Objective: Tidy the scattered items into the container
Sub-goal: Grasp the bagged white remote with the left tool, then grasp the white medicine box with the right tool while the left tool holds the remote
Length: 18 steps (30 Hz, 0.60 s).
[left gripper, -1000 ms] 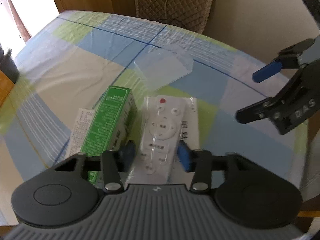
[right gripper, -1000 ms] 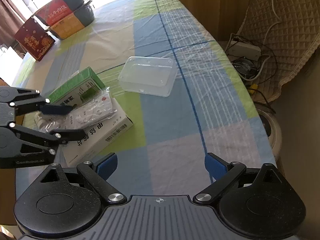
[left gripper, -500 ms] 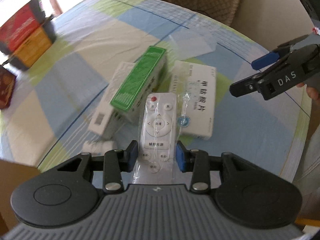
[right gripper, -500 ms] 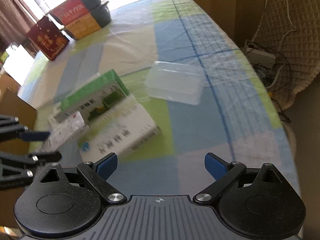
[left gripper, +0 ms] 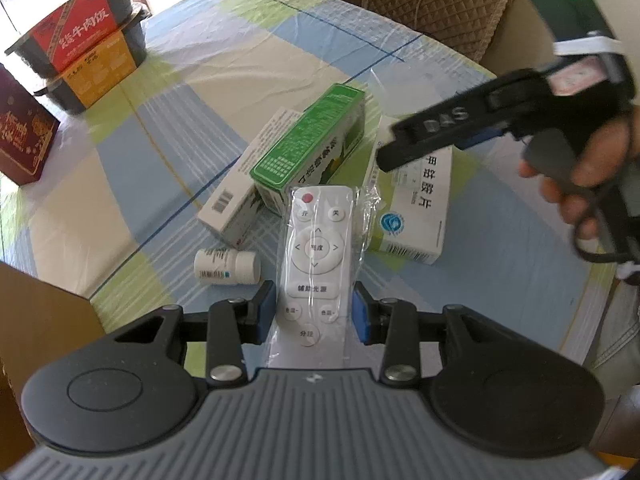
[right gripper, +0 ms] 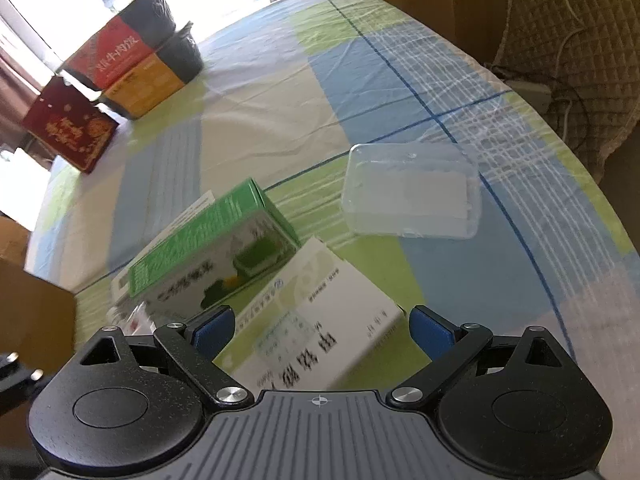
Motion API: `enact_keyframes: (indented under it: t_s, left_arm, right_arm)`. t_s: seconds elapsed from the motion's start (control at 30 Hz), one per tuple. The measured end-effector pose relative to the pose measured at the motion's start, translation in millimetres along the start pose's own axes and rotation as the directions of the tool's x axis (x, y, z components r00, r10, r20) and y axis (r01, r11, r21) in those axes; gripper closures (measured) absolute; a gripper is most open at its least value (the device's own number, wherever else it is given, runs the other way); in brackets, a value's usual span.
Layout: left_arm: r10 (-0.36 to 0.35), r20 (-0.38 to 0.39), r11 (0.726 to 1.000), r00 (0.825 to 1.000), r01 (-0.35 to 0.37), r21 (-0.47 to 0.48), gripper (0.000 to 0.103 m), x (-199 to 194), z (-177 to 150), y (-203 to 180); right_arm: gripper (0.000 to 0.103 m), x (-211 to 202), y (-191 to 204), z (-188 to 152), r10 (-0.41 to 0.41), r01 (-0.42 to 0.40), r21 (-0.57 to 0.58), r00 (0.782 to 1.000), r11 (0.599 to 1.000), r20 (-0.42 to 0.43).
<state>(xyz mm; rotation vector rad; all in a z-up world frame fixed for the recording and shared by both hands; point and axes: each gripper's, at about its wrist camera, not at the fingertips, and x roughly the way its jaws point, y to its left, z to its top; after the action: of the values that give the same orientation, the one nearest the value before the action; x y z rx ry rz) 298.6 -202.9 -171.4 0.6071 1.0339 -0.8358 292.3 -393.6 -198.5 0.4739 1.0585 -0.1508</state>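
My left gripper (left gripper: 313, 314) is shut on a white remote (left gripper: 318, 248) wrapped in a clear bag, held just above the checked tablecloth. Beyond it a green box (left gripper: 312, 144) leans on a long white box (left gripper: 236, 196). A small white pill bottle (left gripper: 226, 267) lies on its side to the left. My right gripper (right gripper: 322, 330) is open and straddles a flat white medicine box (right gripper: 316, 332), which also shows in the left wrist view (left gripper: 420, 208). The clear plastic container (right gripper: 412, 196) sits empty farther back on the right.
Stacked red and orange food boxes (left gripper: 88, 40) and a dark red box (left gripper: 20, 136) stand at the far left of the table. A brown board (left gripper: 40, 320) lies near left. A person's hand (left gripper: 580, 168) holds the right gripper. A quilted cover (right gripper: 580, 40) hangs beyond the table edge.
My left gripper closed on the remote and drew it back off the white box. My right gripper came down and forward, and the white medicine box is now between its fingers.
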Motion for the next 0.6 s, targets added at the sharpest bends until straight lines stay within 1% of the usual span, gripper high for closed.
enact_keyframes:
  t_s: [0.1,0.17,0.27,0.33,0.4,0.5,0.57,0.6]
  left_arm:
    - [0.005,-0.007,1.0,1.0,-0.005,-0.014,0.069,-1,-4,2]
    - [0.009,-0.011,1.0,1.0,-0.009,-0.023,0.069,-1,-7,4]
    - [0.009,-0.015,0.999,1.0,-0.01,-0.037,0.069,-2,-10,5]
    - [0.006,-0.022,0.999,1.0,-0.008,-0.051,0.069,-1,-12,5]
    - [0.006,-0.031,0.998,1.0,-0.008,-0.067,0.069,-1,-14,5]
    - [0.016,-0.047,0.995,0.999,-0.02,-0.095,0.069,1,-20,4]
    - [0.021,-0.053,0.992,0.998,-0.027,-0.12,0.069,0,-25,6]
    - [0.024,-0.056,0.991,0.998,-0.031,-0.133,0.069,0,-27,7]
  right_arm:
    - [0.004,12,10,-4,-0.037,0.038,-0.069,0.999,0.997,0.014]
    - [0.004,15,14,-6,-0.042,0.044,-0.121,0.999,0.992,0.024]
    - [0.005,13,17,-11,-0.005,-0.007,-0.24,0.999,0.971,-0.05]
    - [0.005,9,16,-18,0.024,-0.061,-0.331,0.993,0.942,-0.113]
    - [0.005,5,16,-26,0.047,-0.119,-0.415,0.983,0.902,-0.179]
    - [0.005,-6,8,-32,0.004,-0.085,-0.459,0.984,0.884,-0.176]
    - [0.004,-11,0,-32,-0.037,-0.035,-0.446,0.988,0.895,-0.152]
    - [0.004,-14,-2,-30,-0.049,-0.009,-0.427,0.991,0.904,-0.126]
